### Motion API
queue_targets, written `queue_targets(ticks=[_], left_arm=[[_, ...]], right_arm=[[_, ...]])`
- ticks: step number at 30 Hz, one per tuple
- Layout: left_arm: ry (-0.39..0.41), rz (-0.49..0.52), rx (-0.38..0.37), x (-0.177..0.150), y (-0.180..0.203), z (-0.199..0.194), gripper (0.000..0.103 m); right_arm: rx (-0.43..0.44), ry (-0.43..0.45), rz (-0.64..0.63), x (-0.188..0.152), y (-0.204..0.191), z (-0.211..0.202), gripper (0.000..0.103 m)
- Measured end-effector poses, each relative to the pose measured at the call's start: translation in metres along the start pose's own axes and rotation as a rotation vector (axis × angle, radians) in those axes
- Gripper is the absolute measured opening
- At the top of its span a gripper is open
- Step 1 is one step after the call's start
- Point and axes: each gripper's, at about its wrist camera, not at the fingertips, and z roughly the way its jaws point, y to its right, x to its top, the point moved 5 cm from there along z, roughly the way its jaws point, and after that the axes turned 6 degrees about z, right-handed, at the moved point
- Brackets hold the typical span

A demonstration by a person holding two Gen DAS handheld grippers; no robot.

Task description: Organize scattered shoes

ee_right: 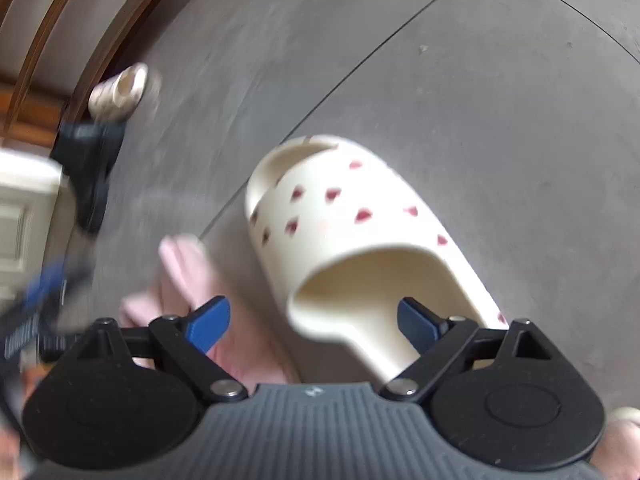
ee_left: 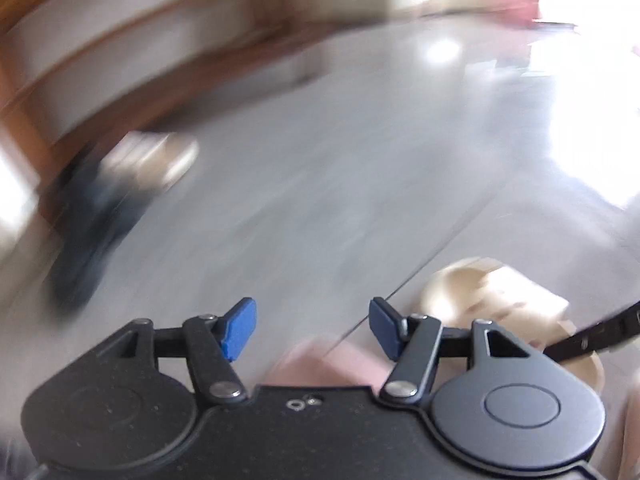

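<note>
Right beneath our right gripper, its blue pads spread wide and pressing on nothing, lies the cream rubber slipper with red heart prints, resting on the grey tiled floor; its heel end runs in between the open fingers without touching them. Just left of it we see a soft pink fabric shape, too blurred to name. Our left gripper also stands parted with nothing between its blue pads, hovering over the same floor, the cream slipper showing just beside its right finger. Farther off, near the brown wooden furniture, a dark blue shoe and a second cream slipper lie close together, badly smeared.
</note>
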Motion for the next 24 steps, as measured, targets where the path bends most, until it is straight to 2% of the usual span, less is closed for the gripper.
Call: queue_targets(ticks=[1,2,4,5,8,11,15,17,20,22,24], left_arm=[[0.03,0.11,-0.133,0.006,0.01,0.011,0.062],[0.034,0.184,-0.225,0.009,0.017,0.02,0.062],[-0.078,0.336,-0.417,0.013,0.033,0.052,0.062],[-0.117,0.379,-0.465,0.013,0.038,0.062,0.062],[-0.286,0.518,-0.555,0.014,0.054,0.105,0.062],[-0.375,0.574,-0.68,0.016,0.068,0.127,0.062],[-0.364,0.675,-0.742,0.019,0.081,0.13,0.061],[-0.372,0.692,-0.783,0.02,0.082,0.133,0.059],[-0.383,0.657,-0.858,0.023,0.083,0.134,0.055],[-0.39,0.619,-0.901,0.022,0.086,0.134,0.041],[-0.405,0.569,-0.924,0.017,0.095,0.134,0.037]], right_arm=[[-0.028,0.009,-0.092,-0.001,-0.004,-0.013,0.093],[-0.045,0.016,-0.153,-0.002,-0.005,-0.023,0.093],[-0.077,0.02,-0.315,-0.005,-0.007,-0.046,0.093],[-0.078,0.025,-0.362,-0.006,-0.007,-0.052,0.093],[-0.086,0.057,-0.458,-0.008,-0.004,-0.068,0.093],[-0.069,0.068,-0.431,-0.006,0.012,-0.074,0.093],[-0.042,0.048,-0.377,-0.01,0.039,-0.071,0.093],[-0.04,0.042,-0.365,-0.012,0.045,-0.067,0.093],[-0.019,0.047,-0.343,-0.014,0.048,-0.067,0.093],[-0.023,0.059,-0.341,-0.013,0.049,-0.067,0.093],[-0.035,0.067,-0.342,-0.01,0.051,-0.065,0.093]])
